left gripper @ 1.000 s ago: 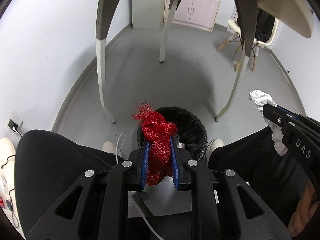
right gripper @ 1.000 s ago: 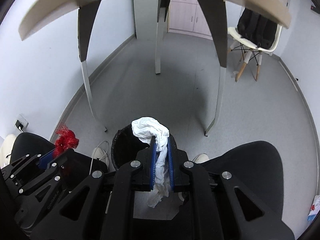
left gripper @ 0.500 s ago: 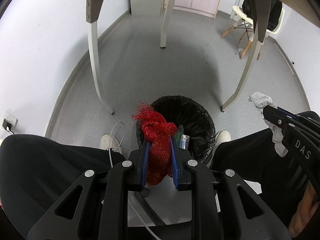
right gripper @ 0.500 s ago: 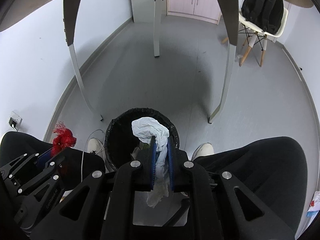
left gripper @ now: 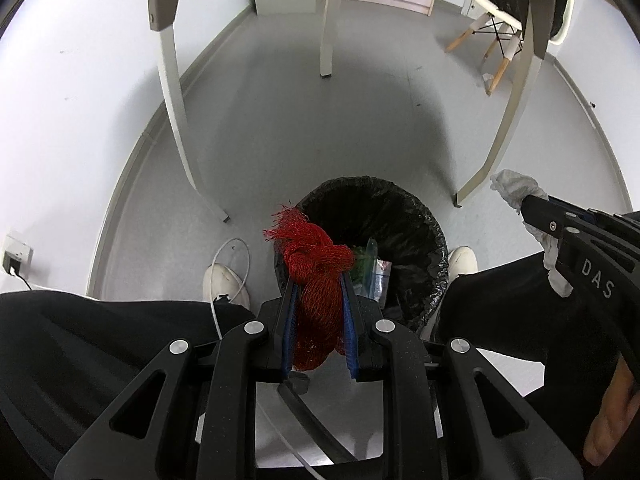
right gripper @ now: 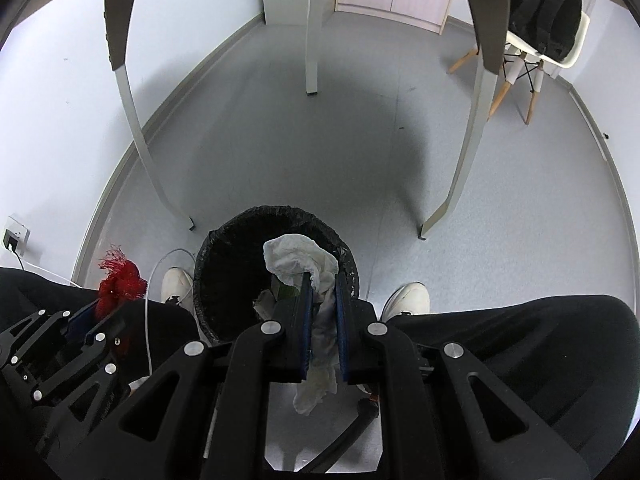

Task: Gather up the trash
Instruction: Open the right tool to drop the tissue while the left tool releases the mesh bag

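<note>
Left gripper point(left gripper: 318, 280): I have it clamped on a knotted red mesh bag point(left gripper: 316, 276); the blue pads press its sides, the knot and frayed end stick out past the tips, the tail hangs back toward the camera.
Right gripper point(right gripper: 323, 280): I have it pinched tight on a crumpled white tissue point(right gripper: 300, 258); the wad bulges beyond the tips and a limp strip trails behind the pads.
Bin point(left gripper: 424, 224): black-lined trash bin on the floor between the person's white shoes, under the table; some green and clear wrappers already lie inside.
Key relation, left: the mesh bag sits over the bin's near-left rim, not clearly over the opening; the mouth lies ahead and to the right of my fingers.
Key relation, right: the tissue hangs over the bin's mouth point(right gripper: 224, 264), toward its right side, so I judge this hand the better placed to let go first.
Long axis: both items run along the fingers, pointing steeply down.
Next, in my judgement: nudge the left hand rightward over the opening before releasing.
</note>
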A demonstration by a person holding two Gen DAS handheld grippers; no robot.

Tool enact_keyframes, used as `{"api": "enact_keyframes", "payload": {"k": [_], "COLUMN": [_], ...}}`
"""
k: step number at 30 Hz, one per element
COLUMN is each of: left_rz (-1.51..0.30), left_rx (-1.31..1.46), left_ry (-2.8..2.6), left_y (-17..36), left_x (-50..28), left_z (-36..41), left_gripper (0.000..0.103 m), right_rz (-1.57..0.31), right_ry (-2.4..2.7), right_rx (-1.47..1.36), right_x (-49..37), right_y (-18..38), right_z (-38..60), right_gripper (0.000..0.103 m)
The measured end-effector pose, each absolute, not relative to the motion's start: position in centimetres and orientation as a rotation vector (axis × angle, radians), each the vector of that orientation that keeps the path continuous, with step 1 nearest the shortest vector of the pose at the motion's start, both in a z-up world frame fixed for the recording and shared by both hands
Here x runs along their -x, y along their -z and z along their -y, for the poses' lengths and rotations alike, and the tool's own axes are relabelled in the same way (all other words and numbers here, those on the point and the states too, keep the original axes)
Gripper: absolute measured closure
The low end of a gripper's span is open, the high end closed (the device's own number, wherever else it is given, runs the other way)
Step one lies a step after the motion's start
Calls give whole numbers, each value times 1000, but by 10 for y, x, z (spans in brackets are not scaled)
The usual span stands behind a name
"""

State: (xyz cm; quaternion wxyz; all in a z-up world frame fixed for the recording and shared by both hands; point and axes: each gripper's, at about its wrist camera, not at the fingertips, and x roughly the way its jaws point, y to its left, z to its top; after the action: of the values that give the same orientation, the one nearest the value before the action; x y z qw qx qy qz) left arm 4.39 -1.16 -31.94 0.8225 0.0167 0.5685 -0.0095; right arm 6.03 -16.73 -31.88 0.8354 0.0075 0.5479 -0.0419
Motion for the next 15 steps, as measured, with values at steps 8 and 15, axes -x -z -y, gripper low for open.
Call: {"api": "enact_keyframes", "payload": {"k": [8,15], "left_rz": [-1237,-1252], "left_rx": [0,45], "left_ry": [-4,-37], "left_y": [331,336], "left_x": [-59,-70], "left_z": [-9,-32], "left_gripper": [83,84], "right_rz": [-1212,-1265], "right_ry": [98,85], "right_rx": [-1,25], "right_x": [-76,-89], "right_y": [340,361], "right_z": [159,145], "right_gripper": [93,92]}}
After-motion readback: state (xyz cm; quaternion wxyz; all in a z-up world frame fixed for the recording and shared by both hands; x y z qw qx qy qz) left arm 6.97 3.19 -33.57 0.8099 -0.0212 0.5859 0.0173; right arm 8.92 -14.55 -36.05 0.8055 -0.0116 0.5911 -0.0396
